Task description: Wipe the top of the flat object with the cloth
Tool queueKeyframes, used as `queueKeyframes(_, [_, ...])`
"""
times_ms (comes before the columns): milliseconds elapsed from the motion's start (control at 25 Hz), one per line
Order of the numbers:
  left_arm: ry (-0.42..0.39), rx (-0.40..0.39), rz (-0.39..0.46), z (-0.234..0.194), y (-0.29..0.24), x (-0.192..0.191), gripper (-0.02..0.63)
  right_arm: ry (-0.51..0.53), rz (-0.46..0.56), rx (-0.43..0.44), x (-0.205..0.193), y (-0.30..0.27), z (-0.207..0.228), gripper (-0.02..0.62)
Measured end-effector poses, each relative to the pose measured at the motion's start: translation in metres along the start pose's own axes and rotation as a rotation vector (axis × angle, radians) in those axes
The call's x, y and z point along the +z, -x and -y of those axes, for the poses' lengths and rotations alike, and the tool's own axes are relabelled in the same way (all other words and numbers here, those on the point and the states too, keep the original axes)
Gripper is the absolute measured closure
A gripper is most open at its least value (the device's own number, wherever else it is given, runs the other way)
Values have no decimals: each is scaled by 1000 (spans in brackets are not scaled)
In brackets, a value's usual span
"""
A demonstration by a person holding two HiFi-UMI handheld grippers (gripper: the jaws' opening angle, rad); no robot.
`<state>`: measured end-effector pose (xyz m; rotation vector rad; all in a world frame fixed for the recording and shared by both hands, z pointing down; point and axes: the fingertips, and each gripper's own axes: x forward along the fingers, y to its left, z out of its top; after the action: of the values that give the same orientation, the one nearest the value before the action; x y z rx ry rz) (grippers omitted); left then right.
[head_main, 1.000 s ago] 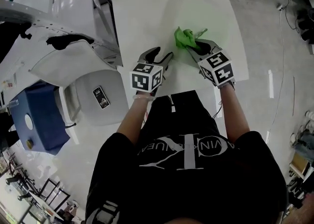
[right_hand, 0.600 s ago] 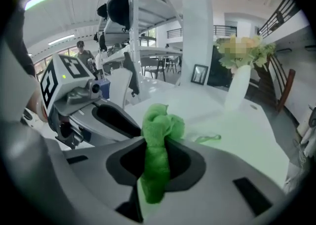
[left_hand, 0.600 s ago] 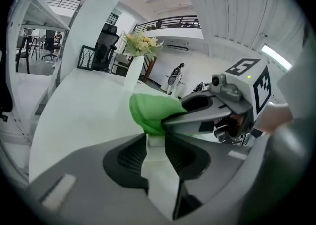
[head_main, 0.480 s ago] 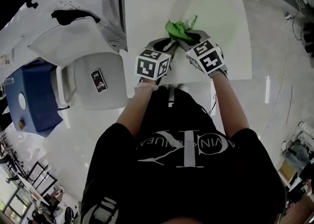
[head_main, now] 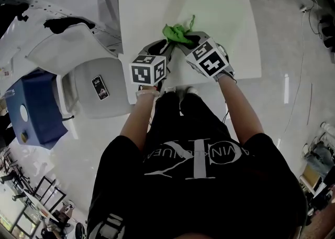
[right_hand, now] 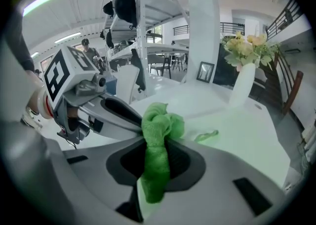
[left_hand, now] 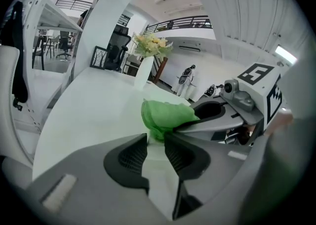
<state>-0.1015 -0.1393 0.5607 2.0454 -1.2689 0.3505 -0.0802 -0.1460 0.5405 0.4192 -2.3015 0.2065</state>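
A crumpled green cloth (head_main: 177,33) sits near the front edge of the flat white table top (head_main: 157,2). My right gripper (head_main: 185,42) is shut on it. In the right gripper view a strip of the cloth (right_hand: 157,165) runs down between the pads, with a bunch above the tips. My left gripper (head_main: 168,48) comes in from the left, tip to tip with the right one. In the left gripper view its jaws (left_hand: 155,140) stand narrowed, with the lower edge of the cloth (left_hand: 165,115) pinched between the tips. A thin green strand (right_hand: 205,135) trails onto the table.
A white vase of flowers (right_hand: 244,78) and a small picture frame (right_hand: 202,72) stand at the table's far end. To the left, a grey chair (head_main: 112,104) carries a phone (head_main: 99,87). A blue box (head_main: 31,109) sits beyond the chair. The table's front edge (head_main: 230,78) is just behind the grippers.
My left gripper has moved right, from beside the cloth to its edge, and its jaws have narrowed onto it. The right gripper keeps its hold on the cloth.
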Motion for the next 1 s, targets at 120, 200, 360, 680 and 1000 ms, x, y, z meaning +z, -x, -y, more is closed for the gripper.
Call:
queueKeyframes(120, [-11,22,-2,-1,0,0,485,-2,-4,3,-4,4,0,532])
queueKeyframes(200, [-19,36,-3,-2,1,0,486,-8,-7,5,-10,8,0,532])
queueKeyframes(360, [-11,54,-3,-3,2,0,488,-24,-18,-3,-27,25,3,532])
queueKeyframes(680, [-3,77,0,-2,3,-1,488,-71,-34,-51,-69,66,9,532])
queueKeyframes(1000, [-5,95,6,-3,4,-1,489,-126,-34,-98,-100,94,14,532])
